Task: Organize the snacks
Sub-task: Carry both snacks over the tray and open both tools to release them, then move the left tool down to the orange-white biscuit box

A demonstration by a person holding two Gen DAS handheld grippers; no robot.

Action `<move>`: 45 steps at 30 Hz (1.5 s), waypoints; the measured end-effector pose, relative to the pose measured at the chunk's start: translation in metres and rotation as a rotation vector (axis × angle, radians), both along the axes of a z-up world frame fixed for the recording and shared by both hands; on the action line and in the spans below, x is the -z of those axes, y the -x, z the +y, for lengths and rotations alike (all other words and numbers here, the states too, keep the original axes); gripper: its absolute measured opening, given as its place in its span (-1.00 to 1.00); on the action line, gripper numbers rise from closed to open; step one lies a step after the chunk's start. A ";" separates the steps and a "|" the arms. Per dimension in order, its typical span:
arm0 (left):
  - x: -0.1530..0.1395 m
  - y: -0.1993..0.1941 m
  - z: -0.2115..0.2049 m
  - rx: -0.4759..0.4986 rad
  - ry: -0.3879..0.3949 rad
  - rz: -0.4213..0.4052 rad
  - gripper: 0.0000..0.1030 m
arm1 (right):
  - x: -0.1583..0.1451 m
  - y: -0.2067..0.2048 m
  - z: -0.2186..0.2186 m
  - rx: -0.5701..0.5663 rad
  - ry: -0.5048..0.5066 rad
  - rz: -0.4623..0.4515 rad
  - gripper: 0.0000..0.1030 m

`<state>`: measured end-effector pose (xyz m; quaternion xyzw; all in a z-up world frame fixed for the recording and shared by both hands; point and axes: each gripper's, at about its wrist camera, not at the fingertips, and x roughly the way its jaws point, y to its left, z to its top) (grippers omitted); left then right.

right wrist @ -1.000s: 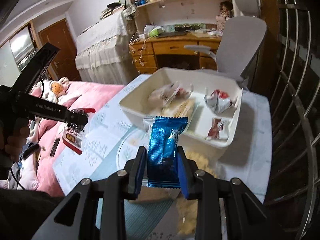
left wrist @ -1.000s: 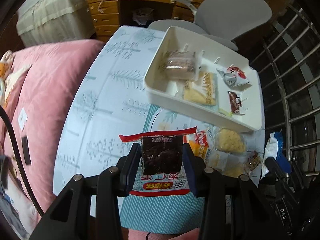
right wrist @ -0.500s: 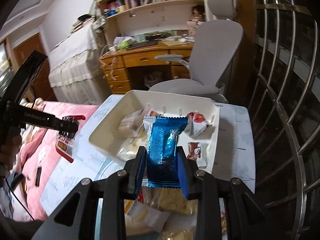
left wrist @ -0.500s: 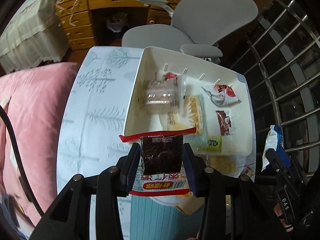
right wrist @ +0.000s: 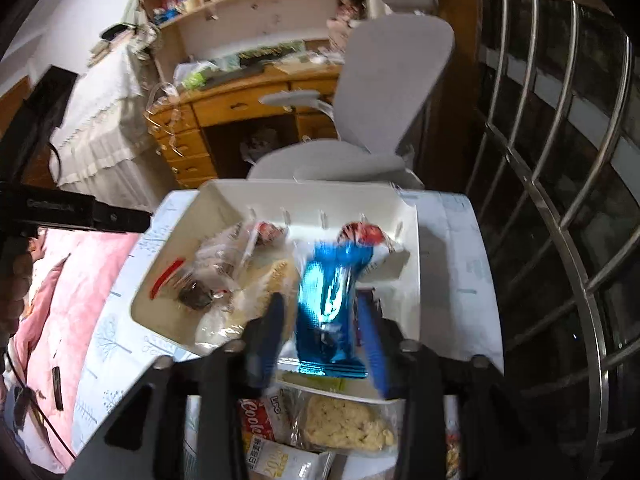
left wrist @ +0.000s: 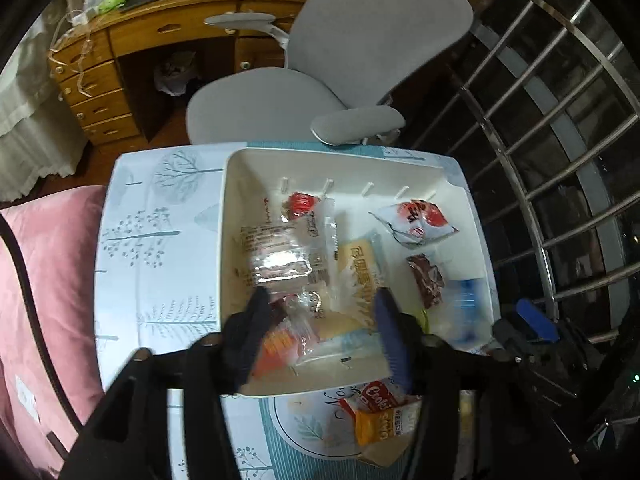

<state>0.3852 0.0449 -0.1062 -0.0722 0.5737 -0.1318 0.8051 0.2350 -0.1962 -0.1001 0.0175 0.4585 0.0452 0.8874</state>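
Both sets of jaws opening over the white bin (left wrist: 476, 216). Blue packet (right wrist: 332, 300) dropping loose between the right gripper (right wrist: 324, 332) pads; red-edged packet (left wrist: 280, 340) already free below the left gripper (left wrist: 320, 332). Risk: blue packet catching the near rim, tipping onto the bench.
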 end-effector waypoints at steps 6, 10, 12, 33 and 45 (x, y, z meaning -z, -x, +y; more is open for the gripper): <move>0.004 0.004 -0.002 0.044 0.029 0.051 0.30 | -0.001 0.005 0.002 0.047 -0.001 0.027 0.10; -0.001 0.013 -0.009 0.092 0.048 0.039 0.41 | -0.007 0.014 -0.003 0.087 -0.002 0.043 0.15; -0.004 0.019 -0.014 0.123 0.052 0.035 0.42 | -0.009 0.019 -0.007 0.112 -0.005 0.053 0.16; 0.023 0.097 -0.115 0.603 -0.028 0.047 0.44 | 0.026 0.120 -0.060 0.506 -0.176 0.169 0.36; 0.105 0.132 -0.158 0.785 -0.163 0.104 0.44 | 0.101 0.166 -0.087 0.746 -0.413 0.318 0.43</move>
